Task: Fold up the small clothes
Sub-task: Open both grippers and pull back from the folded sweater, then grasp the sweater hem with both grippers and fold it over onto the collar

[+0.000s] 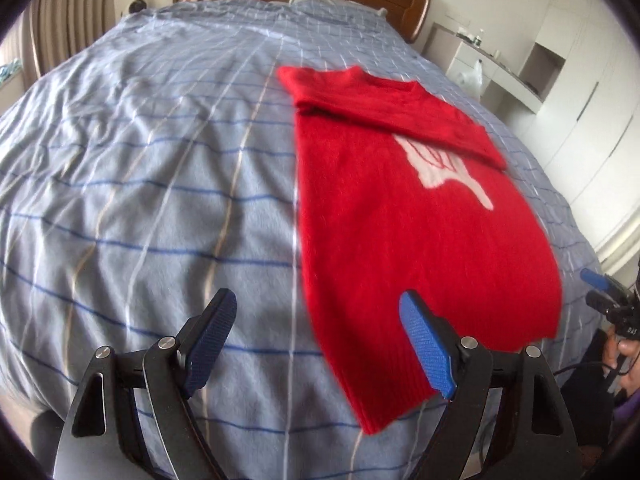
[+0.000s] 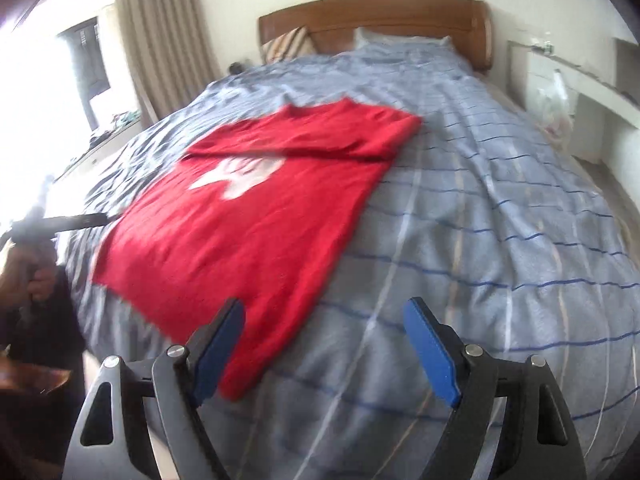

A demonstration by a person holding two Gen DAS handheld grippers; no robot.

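The red sweater point(image 1: 408, 220) lies flat on the bed point(image 1: 160, 180), its hem toward me and its neckline toward the headboard point(image 2: 376, 12). Both sleeves look already folded across the chest, the top one lying as a band over a white hand motif point(image 1: 440, 168). I judge it a soft, fuzzy knit: light, limp, with no stiffness to hold a crease, and likely to sag and stretch if I lift it by one point. So I would take it at the two hem corners, pinching both layers together, and carry the hem up toward the collar.

My left gripper point(image 1: 316, 344) hovers above the near hem corner with its fingers spread wide and nothing between them; the blue pad of one finger overlaps the red fabric in the picture, but I cannot tell whether it touches. My right gripper point(image 2: 326, 344) is likewise wide open and empty, near the other hem corner.

The left wrist view shows the hem's ribbed edge close up and the white cabinets point(image 1: 568, 92) beyond the bed. The right wrist view shows the curtains point(image 2: 160, 40) and a bright window, and the fold at the far shoulder corner more plainly. Both views are motion-blurred.
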